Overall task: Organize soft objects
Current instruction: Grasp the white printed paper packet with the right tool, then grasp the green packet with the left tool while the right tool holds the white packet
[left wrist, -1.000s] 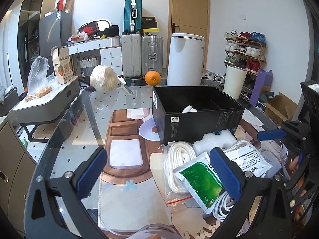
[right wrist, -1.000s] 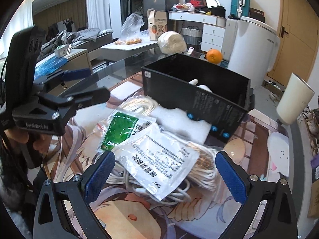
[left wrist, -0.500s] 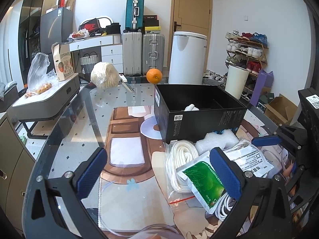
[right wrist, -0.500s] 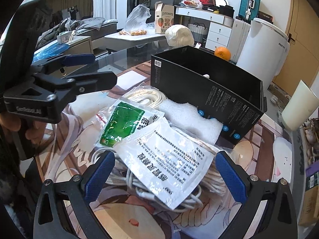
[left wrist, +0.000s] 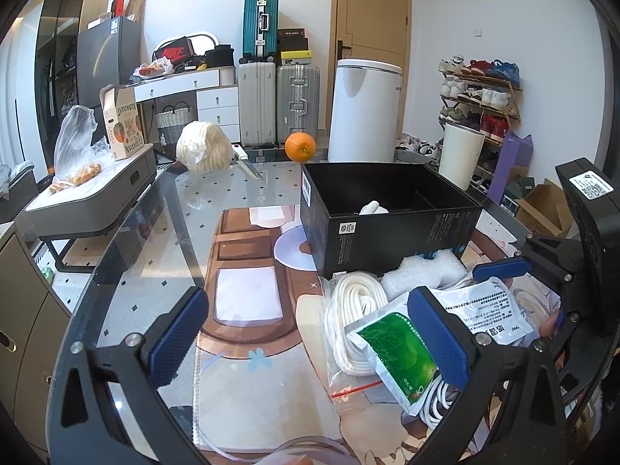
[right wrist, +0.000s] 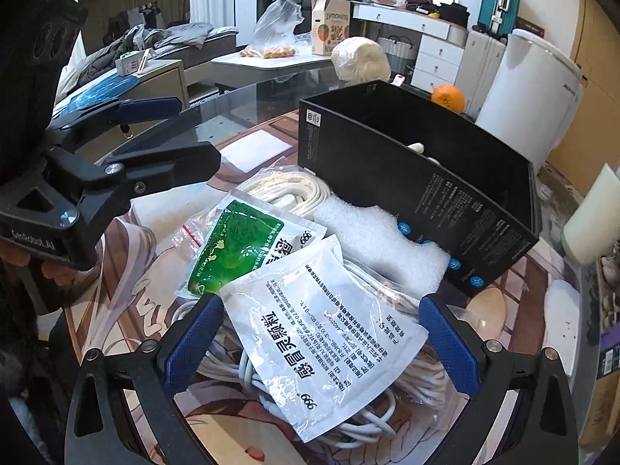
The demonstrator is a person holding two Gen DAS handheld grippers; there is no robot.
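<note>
The right gripper (right wrist: 319,343), fingers spread wide and empty, has advanced to straddle the white medicine sachet (right wrist: 329,333) atop the desk's cable pile beside the black box (right wrist: 445,193), ready for grasping; the left gripper (left wrist: 310,341) hovers open.

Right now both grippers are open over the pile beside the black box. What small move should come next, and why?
Probably lower the right gripper and close on the white printed pouch. It lies topmost on the coiled white cables, framed between the open fingers, and the black box stands open just beyond. The left gripper is empty too.
</note>
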